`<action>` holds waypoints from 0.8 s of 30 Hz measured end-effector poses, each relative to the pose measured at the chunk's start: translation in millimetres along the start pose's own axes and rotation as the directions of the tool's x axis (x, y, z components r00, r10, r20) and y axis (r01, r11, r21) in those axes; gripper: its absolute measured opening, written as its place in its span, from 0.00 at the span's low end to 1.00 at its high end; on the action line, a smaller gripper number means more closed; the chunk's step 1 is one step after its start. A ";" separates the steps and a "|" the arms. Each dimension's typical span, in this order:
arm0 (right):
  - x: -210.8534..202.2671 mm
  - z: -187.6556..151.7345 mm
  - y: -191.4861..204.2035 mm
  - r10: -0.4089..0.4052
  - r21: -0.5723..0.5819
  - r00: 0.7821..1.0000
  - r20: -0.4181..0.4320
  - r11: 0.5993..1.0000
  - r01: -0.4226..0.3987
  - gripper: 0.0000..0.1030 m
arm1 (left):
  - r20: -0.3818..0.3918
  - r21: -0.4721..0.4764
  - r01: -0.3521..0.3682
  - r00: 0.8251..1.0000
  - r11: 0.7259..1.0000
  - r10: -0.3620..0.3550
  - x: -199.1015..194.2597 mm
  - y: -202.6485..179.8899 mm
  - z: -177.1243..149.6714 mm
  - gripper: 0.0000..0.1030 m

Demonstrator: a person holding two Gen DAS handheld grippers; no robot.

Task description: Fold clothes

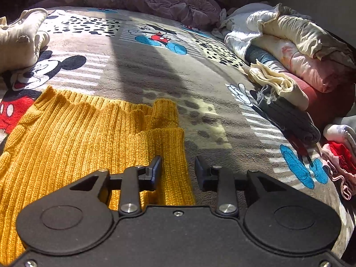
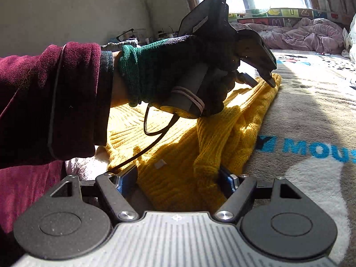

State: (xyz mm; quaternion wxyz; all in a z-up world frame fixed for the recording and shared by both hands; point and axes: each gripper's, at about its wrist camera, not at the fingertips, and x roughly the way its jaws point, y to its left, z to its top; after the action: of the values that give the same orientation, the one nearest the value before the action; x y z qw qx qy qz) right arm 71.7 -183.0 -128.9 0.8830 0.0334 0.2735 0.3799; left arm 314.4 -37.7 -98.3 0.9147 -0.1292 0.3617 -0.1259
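The yellow sweater (image 1: 89,138) lay on the blanket (image 1: 200,84), half folded. The left gripper (image 1: 178,171) was open, empty, over its edge. The right gripper (image 2: 178,178) was wide open around a sleeve fold; I think it must close next.

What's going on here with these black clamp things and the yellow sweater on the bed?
A person is folding laundry with hand-held tongs instead of bare hands. The yellow sweater lies on a Mickey Mouse blanket. The left tongs are open at the sweater's edge, gripping nothing. The right tongs are open around a bunched fold of it; whether they are squeezing it is unclear. A pile of clothes sits at the bed's side. The fold looks only partly done.
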 end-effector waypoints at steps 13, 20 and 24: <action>-20.2 7.9 12.6 -0.149 -0.118 0.967 0.207 0.977 0.176 0.43 | 0.038 0.526 -0.040 0.999 0.849 0.024 -63.5 -18.6 -59.3 0.13; 26.5 9.5 2.5 -0.168 -0.081 0.985 0.046 0.982 0.171 0.44 | -0.033 0.517 -0.019 0.999 0.856 0.042 -31.7 -18.3 -65.3 0.13; 32.3 3.5 -3.9 -0.137 -0.030 0.989 0.058 0.990 0.139 0.48 | -0.023 0.510 -0.047 0.997 0.859 0.068 -29.1 -20.0 -69.4 0.14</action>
State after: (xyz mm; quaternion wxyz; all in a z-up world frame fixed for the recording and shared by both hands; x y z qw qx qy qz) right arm 94.2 -163.0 -141.8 0.9150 0.0098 0.2437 0.3214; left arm 242.9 -57.0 -122.4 0.9121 0.1302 0.3379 -0.1920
